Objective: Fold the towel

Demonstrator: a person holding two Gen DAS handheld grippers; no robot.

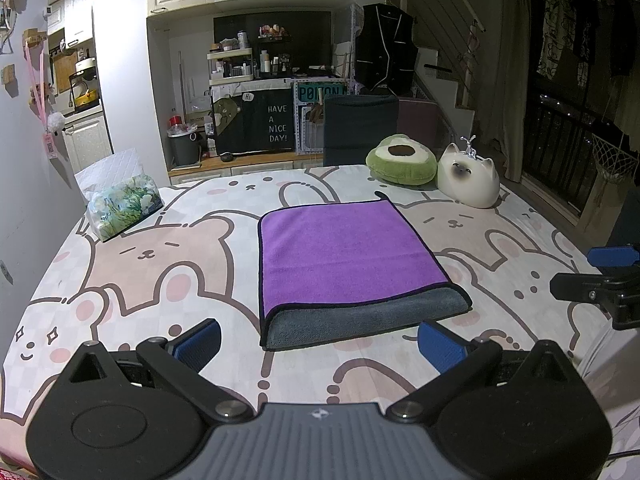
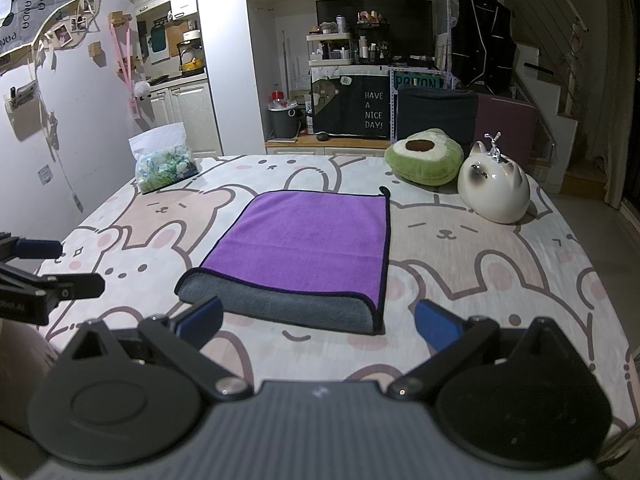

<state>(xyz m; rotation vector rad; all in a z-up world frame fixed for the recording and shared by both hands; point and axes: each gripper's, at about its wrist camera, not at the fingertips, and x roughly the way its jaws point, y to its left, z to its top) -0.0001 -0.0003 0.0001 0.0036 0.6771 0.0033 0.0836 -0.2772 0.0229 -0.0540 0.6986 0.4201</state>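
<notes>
A purple towel [image 1: 344,256] with a grey underside and dark trim lies folded over on the cartoon-print table cover [image 1: 160,264]. Its grey folded edge faces me, and a small loop sticks out at its far right corner. It also shows in the right wrist view [image 2: 308,240]. My left gripper [image 1: 320,344] is open and empty, just short of the towel's near edge. My right gripper [image 2: 320,320] is open and empty, also just short of the near edge. Each gripper shows at the side of the other's view.
A wrapped tissue pack [image 1: 120,200] lies at the far left of the table. A green avocado cushion [image 1: 400,160] and a white cat-shaped ceramic [image 1: 468,180] stand at the far right. A dark chair back [image 1: 360,128] rises behind the table.
</notes>
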